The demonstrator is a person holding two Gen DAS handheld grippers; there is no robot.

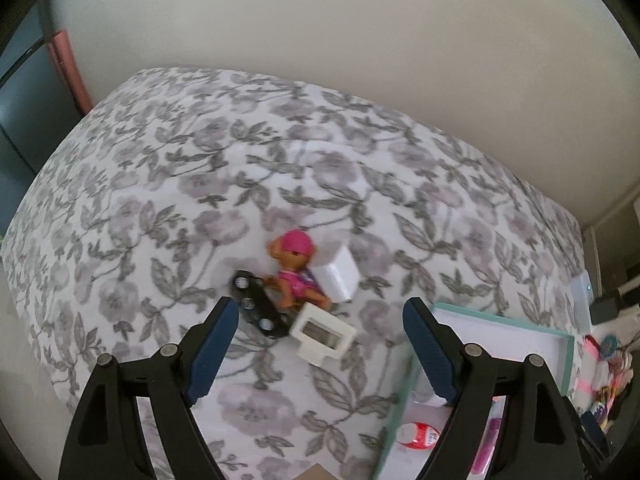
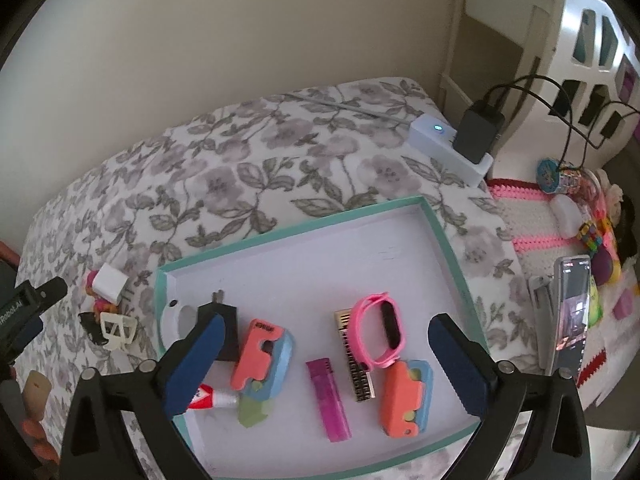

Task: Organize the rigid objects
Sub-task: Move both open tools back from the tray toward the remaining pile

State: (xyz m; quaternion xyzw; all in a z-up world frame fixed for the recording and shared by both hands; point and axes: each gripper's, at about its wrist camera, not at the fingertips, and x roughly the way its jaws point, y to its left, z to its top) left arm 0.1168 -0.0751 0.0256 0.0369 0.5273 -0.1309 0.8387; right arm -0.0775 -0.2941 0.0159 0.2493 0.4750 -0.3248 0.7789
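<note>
Covering the whole work surface was a floral bedspread (image 2: pixel 248 168), grey and mauve blooms on white, set against a plain cream wall (image 1: pixel 360 32). A white charging block (image 2: pixel 450 144) with a lit blue dot sat at its far right edge, a black adapter (image 2: pixel 478 130) plugged into it, and a phone (image 2: pixel 570 312) stood propped at the right.

The left gripper (image 1: pixel 320 344) hung above the spread with its blue-padded jaws wide apart, holding nothing. The right gripper (image 2: pixel 326 364) was likewise spread wide and empty above the tray (image 2: pixel 280 232).

That tray, teal-rimmed with a white floor, held two coral-and-blue toy pieces (image 2: pixel 262 356), a pink watch band (image 2: pixel 378 330), a purple lighter (image 2: pixel 328 398), a gold-and-black comb-like strip (image 2: pixel 356 364) and a small glue tube (image 2: pixel 214 398). Left of the tray, on the bedspread, lay a small heap: a toy figure in a pink cap (image 1: pixel 296 268), a white cube (image 1: pixel 340 278), a black wheeled piece (image 1: pixel 256 308) and a cream frame (image 1: pixel 322 336), all touching.
</note>
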